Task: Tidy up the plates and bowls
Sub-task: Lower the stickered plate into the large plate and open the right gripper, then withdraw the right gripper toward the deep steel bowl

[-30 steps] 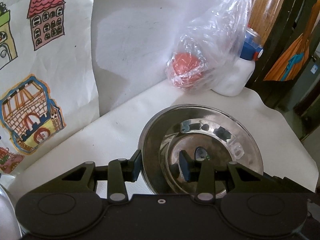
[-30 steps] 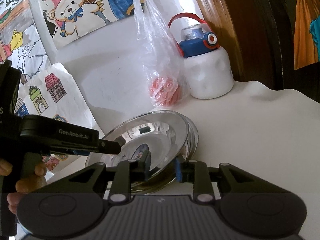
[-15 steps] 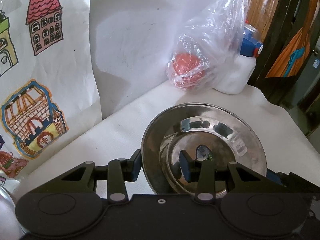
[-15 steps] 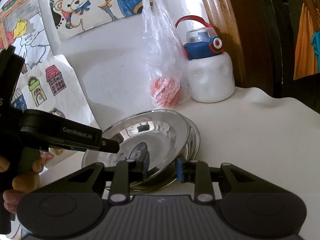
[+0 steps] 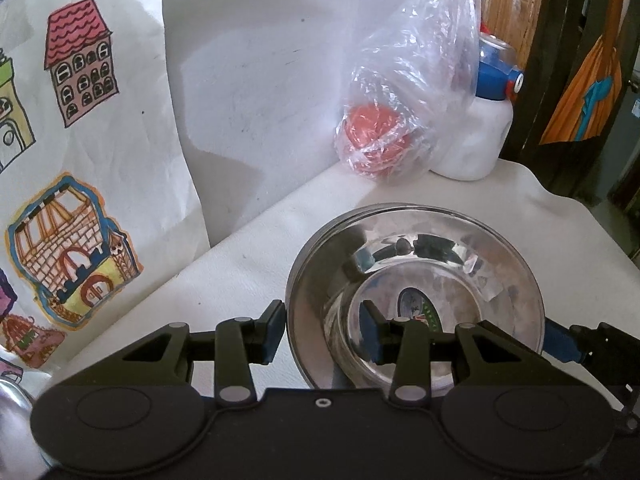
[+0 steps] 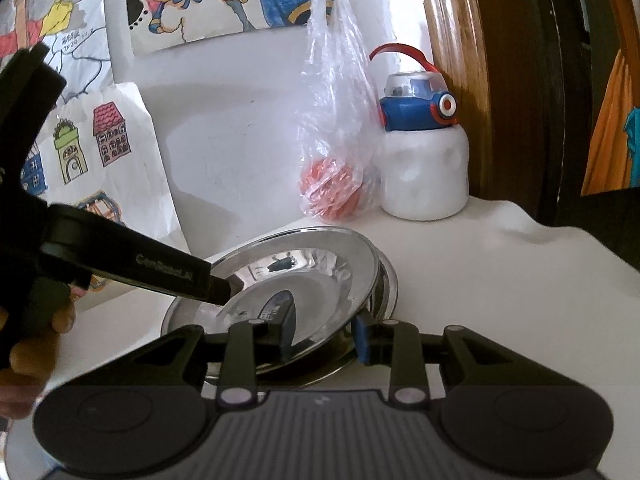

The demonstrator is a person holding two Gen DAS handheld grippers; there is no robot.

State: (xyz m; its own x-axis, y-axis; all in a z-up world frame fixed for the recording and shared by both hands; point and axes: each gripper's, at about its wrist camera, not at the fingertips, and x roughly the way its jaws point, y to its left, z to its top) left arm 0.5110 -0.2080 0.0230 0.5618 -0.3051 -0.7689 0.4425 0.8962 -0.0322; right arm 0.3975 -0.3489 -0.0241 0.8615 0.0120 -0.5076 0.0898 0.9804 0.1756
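Observation:
A shiny steel plate (image 5: 496,280) is held tilted just above a second steel plate (image 6: 387,280), whose rim shows under it on the white table. My left gripper (image 5: 322,332) is shut on the top plate's left rim, one pad outside and one inside the well. In the right wrist view the left gripper (image 6: 218,286) reaches in from the left, held by a person's hand (image 6: 24,344). My right gripper (image 6: 324,334) is shut on the near right rim of the same plate (image 6: 304,276). Its blue pad shows as the right gripper (image 5: 560,344) in the left wrist view.
A clear plastic bag (image 6: 336,152) with a red object and a white bottle (image 6: 424,172) with a blue lid stand at the back by the wall. Children's drawings (image 5: 76,220) lean on the left. A metal edge (image 5: 12,404) shows bottom left. A wooden door frame (image 6: 460,60) rises on the right.
Both grippers kept the same hold on the top plate. The plate and grippers shifted slightly, and the lower plate's rim now peeks out at its far edge in the left wrist view.

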